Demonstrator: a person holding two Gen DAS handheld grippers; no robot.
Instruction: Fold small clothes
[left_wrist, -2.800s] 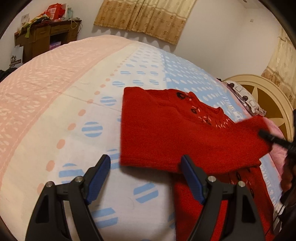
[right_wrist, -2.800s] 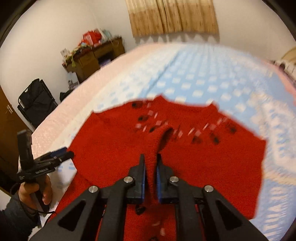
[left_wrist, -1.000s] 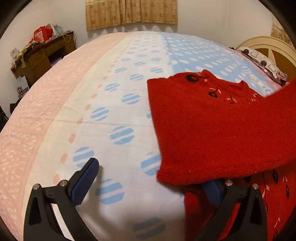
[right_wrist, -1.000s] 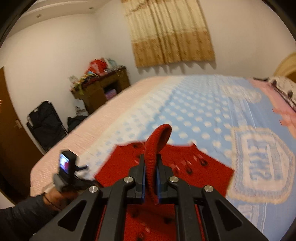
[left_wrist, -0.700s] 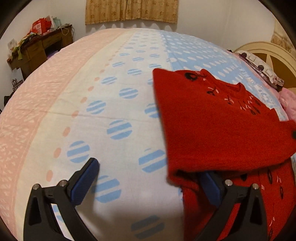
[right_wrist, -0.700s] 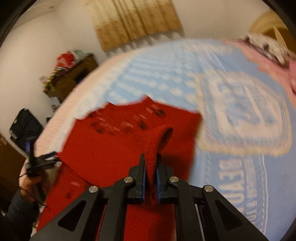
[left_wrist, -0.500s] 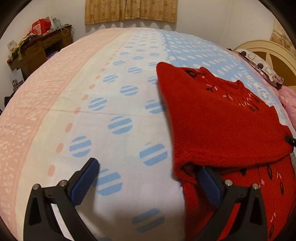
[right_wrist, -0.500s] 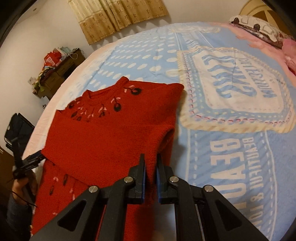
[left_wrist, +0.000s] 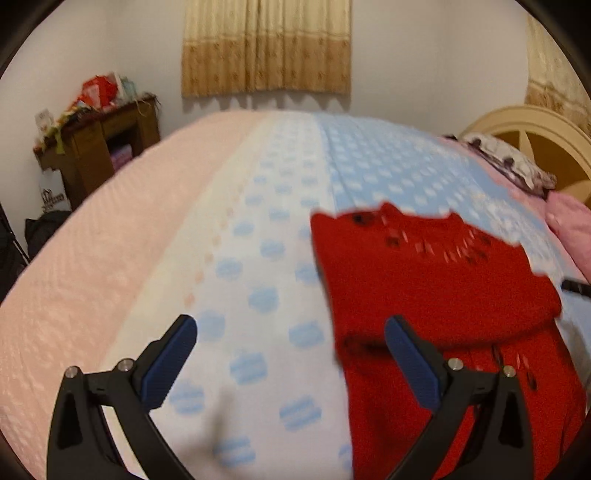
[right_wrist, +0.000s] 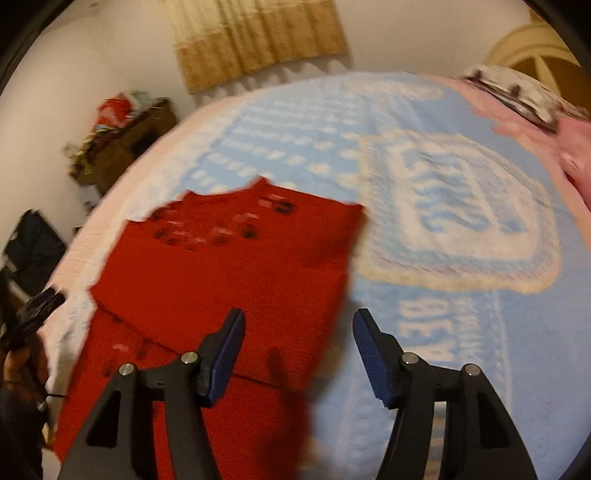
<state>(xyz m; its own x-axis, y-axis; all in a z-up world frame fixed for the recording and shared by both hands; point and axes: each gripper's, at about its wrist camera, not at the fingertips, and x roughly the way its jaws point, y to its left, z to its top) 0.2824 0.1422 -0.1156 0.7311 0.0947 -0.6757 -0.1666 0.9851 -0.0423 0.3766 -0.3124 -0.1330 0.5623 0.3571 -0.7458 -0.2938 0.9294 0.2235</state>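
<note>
A small red knitted sweater (left_wrist: 436, 295) with dark and white motifs near the collar lies on the bed, both sleeves folded across its body. It also shows in the right wrist view (right_wrist: 236, 280). My left gripper (left_wrist: 291, 354) is open and empty, hovering at the sweater's left edge. My right gripper (right_wrist: 298, 350) is open and empty, above the sweater's right edge. Both views are blurred by motion.
The bed (left_wrist: 184, 236) has a pink, white and blue dotted cover with a large emblem (right_wrist: 458, 221). A cluttered wooden desk (left_wrist: 96, 147) stands by the far wall. Pillows (left_wrist: 509, 166) and a headboard (left_wrist: 535, 129) are at the right. The left gripper shows at left (right_wrist: 29, 317).
My right gripper laid the sleeve across the sweater, opened and let it go. My left gripper lifted and pulled back a little, staying open.
</note>
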